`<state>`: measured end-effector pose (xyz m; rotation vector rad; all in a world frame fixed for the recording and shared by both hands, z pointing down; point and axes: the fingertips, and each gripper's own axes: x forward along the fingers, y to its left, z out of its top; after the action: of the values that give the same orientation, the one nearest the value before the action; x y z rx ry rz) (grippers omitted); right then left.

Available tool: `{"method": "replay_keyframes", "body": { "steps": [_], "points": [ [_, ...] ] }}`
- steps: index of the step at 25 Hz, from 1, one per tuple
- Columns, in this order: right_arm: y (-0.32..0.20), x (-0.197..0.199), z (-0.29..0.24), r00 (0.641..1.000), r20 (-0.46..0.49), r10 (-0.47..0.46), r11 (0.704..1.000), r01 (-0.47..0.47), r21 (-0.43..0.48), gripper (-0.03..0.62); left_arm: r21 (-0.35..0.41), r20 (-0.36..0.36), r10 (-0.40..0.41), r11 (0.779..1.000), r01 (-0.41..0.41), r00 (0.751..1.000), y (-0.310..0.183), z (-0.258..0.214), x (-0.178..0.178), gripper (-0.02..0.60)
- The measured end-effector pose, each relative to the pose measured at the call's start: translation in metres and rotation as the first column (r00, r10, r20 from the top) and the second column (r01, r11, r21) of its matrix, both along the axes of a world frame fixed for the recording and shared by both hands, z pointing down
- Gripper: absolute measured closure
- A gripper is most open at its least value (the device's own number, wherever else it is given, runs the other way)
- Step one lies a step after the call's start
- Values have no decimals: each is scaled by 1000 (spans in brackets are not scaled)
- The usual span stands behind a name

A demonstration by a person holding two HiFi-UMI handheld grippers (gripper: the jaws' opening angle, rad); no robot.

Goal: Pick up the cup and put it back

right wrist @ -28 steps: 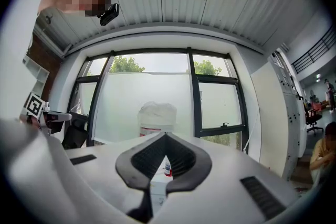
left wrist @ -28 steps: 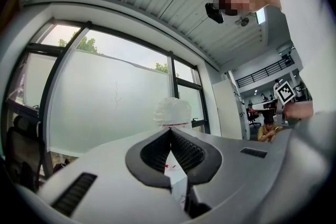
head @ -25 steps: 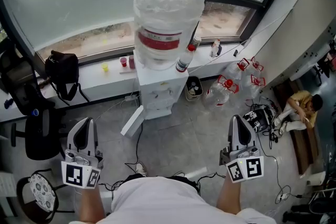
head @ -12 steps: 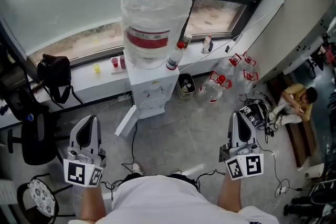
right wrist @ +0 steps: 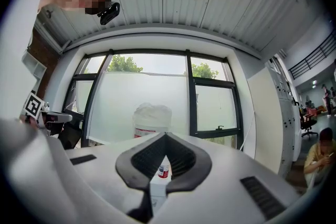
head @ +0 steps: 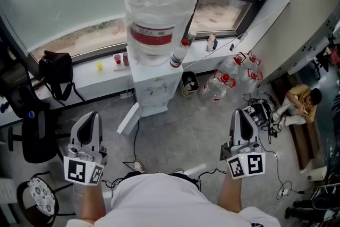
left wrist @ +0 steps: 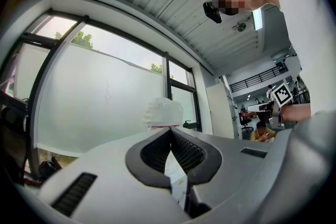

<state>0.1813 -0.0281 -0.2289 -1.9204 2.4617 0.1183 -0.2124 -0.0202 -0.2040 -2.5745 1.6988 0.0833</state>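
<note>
Task's thing: a red cup (head: 117, 59), very small in the head view, on the window ledge (head: 93, 80) at the far left of the scene, just left of the water dispenser (head: 154, 87).
Neighbours: a darker cup (head: 126, 58) stands just beside it on the right and a yellow cup (head: 99, 65) near it on the left. Which of the three the task means cannot be told, so the red one is taken here.
Separation: the cup is well apart from both claws, with open floor between.
Attitude: the cup appears upright, mouth up, with its long axis vertical. No handle can be seen, so no side is favoured for approach.
Handling (judged): probably a light, thin-walled disposable cup that is easily tipped and liable to buckle under a hard squeeze. Whether it holds liquid cannot be seen, so it should be kept level.
Hold (judged): take it across the wall at about mid-height, from the near side, with gentle closure and clear of the darker cup.
Left claw (head: 88, 115): jaws together with nothing between them, held low at the near left and pointing toward the ledge.
Right claw (head: 240, 113): jaws together and empty. The red-capped bottle (head: 178, 57) seen beyond its tips stands far off at the dispenser's top.
Stage (judged): the pick-up has not begun, and a claw must open before contact.
</note>
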Motion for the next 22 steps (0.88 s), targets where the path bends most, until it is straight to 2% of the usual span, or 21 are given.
{"method": "replay_keyframes", "body": {
  "steps": [6, 22],
  "points": [
    [0, -23, 7, 998, -33, -48, 999, 47, -28, 574, -8, -3, 20, 1000, -20, 1000, -4, 2, -4, 558],
    [-2, -75, 15, 998, -49, -44, 998, 42, -45, 574, -40, -33, 41, 998, -42, 999, -11, 22, -47, 558]
  ]
}}
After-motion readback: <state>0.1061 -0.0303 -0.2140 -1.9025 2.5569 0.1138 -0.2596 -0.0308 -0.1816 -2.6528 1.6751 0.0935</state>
